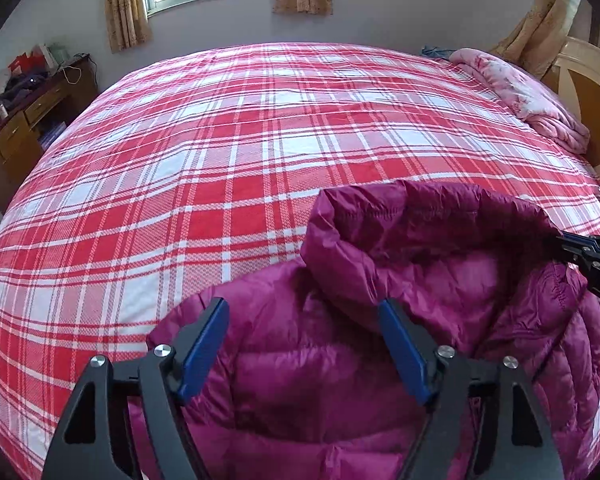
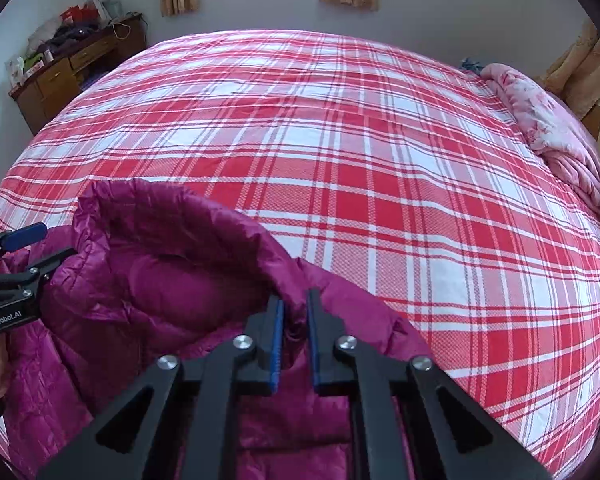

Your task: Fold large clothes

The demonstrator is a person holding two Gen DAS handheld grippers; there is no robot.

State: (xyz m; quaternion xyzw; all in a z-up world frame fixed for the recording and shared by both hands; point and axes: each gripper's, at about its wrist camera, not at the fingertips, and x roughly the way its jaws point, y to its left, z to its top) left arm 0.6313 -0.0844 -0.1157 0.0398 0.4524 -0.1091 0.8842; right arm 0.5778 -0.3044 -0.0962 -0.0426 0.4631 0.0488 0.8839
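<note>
While the left wrist view is looking across the bed, the left gripper is standing with its blue pads wide apart, hovering over the purple jacket and gripping nothing. The jacket is lying at the 5 o'clock part of the view on the plaid cover, its hood standing open. The right gripper is entering at 3 o'clock, pinching the hood rim.

As the right wrist view is showing, the right gripper is sitting narrow, clamping a fold of the jacket at the hood edge. The left gripper is showing at 9 o'clock, spread open beside the hood. A pink quilt is lying at 2 o'clock.
</note>
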